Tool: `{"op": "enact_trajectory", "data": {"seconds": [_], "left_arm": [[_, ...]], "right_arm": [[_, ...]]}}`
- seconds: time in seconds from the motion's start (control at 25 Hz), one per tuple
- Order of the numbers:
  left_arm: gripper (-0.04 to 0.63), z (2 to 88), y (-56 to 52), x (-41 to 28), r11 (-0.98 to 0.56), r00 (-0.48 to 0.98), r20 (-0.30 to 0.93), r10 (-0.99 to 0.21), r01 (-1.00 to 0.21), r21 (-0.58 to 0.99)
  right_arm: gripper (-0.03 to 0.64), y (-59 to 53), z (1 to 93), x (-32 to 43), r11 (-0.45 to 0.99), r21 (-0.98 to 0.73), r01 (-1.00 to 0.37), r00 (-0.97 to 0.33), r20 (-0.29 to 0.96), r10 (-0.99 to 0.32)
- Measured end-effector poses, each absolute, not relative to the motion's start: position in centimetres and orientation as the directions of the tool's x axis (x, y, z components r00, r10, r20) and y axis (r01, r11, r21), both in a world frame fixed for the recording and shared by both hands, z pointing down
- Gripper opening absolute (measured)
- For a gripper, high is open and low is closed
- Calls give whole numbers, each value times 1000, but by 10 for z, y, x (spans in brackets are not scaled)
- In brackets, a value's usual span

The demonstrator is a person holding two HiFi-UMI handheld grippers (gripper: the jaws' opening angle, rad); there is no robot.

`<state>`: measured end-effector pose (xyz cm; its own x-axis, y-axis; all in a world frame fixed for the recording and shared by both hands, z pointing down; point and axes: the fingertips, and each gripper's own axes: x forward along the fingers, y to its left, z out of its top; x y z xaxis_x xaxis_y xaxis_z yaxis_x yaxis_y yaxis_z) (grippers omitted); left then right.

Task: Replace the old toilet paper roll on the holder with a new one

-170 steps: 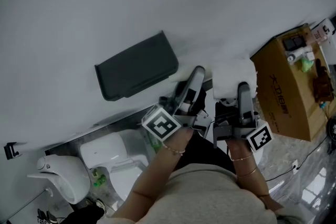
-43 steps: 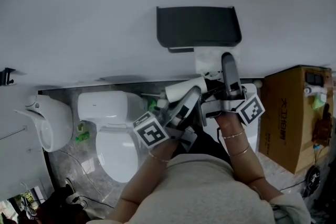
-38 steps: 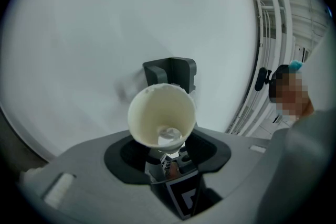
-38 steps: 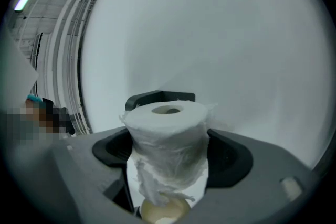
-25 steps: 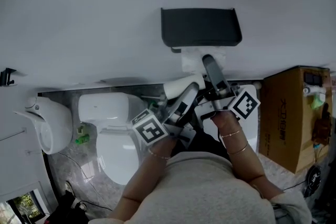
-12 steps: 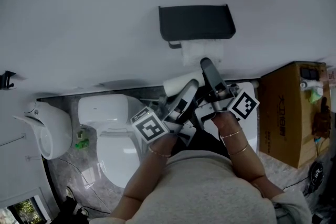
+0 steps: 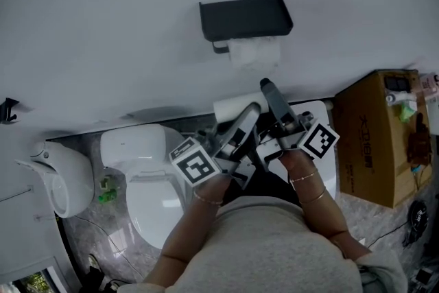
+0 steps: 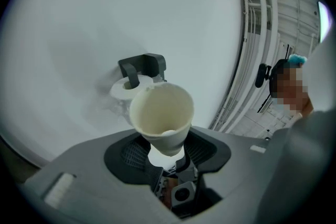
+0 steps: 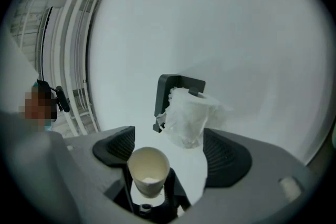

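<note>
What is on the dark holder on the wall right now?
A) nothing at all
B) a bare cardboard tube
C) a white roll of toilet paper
C: a white paper roll hangs on the dark holder, while the bare tube sits in the left claw.

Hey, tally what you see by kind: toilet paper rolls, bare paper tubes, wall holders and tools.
Paper roll: 1
Paper tube: 1
Holder: 1
Tools: 2, left tool and right tool
Total: 5
</note>
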<state>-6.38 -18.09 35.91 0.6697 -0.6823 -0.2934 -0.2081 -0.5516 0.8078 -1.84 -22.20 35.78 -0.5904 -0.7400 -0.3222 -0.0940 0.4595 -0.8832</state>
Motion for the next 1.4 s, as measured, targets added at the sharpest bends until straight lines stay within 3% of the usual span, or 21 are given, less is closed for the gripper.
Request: {"op": "enact_trajectory", "data": {"seconds": [0.36, 0.76, 1.08, 1.4], "left_arm": [[210, 339, -150, -63, -640, 707, -286, -647, -300, 707], [210, 323, -113, -61, -681, 715, -322, -620, -288, 673], [209, 314, -86, -65, -694, 698, -321, -640, -346, 631], [209, 298, -70, -74, -714, 684, -335, -648, -391, 581]], "right_arm": [[306, -176, 335, -8, 535, -829, -162, -560, -369, -742], [98, -123, 311, 7, 606, -753, -257, -538, -409, -737], [48, -85, 296, 4, 651, -622, -436, -576, -362, -732], [11, -63, 290, -8, 658, -601, -454, -578, -363, -731]]}}
